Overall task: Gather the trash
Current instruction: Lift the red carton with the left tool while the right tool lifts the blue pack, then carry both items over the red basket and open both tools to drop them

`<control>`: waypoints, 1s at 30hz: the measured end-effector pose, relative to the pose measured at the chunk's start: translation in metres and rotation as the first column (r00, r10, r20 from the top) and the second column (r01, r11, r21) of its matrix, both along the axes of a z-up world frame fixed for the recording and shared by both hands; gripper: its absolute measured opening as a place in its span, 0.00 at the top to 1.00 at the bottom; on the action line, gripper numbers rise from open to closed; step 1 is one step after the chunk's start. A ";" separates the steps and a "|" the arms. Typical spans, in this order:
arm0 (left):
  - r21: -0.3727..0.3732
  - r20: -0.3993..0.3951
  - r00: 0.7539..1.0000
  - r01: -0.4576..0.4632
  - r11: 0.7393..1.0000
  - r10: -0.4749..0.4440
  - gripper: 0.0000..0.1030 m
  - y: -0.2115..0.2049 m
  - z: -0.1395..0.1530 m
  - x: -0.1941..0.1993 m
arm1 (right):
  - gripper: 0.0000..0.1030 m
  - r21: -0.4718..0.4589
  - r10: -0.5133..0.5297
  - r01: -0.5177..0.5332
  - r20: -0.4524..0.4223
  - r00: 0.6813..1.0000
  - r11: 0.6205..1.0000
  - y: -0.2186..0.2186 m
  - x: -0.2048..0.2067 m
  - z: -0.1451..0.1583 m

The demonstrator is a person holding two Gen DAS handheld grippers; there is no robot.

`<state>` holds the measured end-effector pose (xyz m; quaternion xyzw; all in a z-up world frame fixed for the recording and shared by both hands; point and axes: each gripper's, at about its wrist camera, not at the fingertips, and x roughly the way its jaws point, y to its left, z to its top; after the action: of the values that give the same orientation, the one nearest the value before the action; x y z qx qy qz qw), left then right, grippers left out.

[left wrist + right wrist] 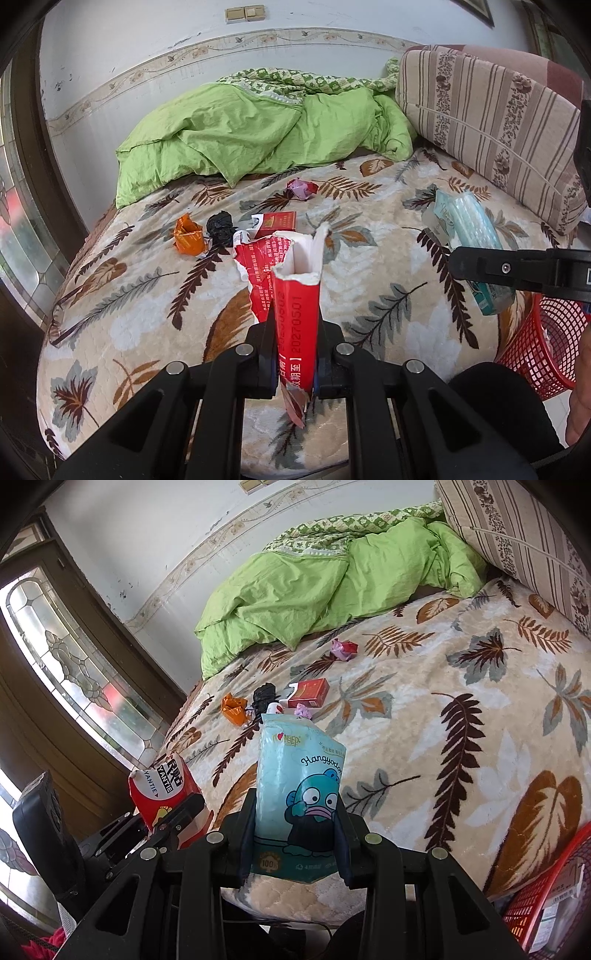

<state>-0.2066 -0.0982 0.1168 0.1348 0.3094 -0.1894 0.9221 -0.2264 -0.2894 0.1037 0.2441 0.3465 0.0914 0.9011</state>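
Note:
My left gripper (295,354) is shut on a torn red carton (295,299) and holds it above the bed's near edge; the carton also shows in the right wrist view (162,794). My right gripper (295,834) is shut on a light blue tissue pack (299,794), which also shows in the left wrist view (469,236). On the leaf-patterned bed (369,266) lie an orange wrapper (188,236), a black crumpled bag (221,229), a red cigarette box (276,223) and a pink-red wrapper (302,188). A red mesh basket (543,339) stands at the bed's right.
A green quilt (258,133) is bunched at the far side of the bed. A striped pillow (491,122) leans at the back right. A glazed door (74,664) is on the left. The basket (546,897) holds some packaging.

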 end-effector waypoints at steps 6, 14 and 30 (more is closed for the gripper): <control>0.024 0.006 1.000 0.029 0.999 -0.029 0.89 -0.017 0.001 -0.004 | 0.63 0.027 -0.026 0.026 0.007 1.000 0.999 -0.016 -0.009 -0.002; -0.010 -0.016 0.992 0.129 0.992 -0.129 0.89 -0.047 0.010 -0.013 | 0.63 0.049 -0.096 0.095 0.012 0.995 0.994 -0.049 -0.034 -0.002; -0.211 -0.230 0.754 0.579 0.788 -0.615 0.88 -0.195 0.022 -0.073 | 0.63 0.068 -0.510 0.517 -0.095 0.855 0.853 -0.189 -0.190 -0.020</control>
<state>-0.2799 -0.2930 0.1388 0.1390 0.3674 -0.5106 0.7648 -0.4160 -0.4787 0.0834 0.3718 0.2969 -0.1456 0.8674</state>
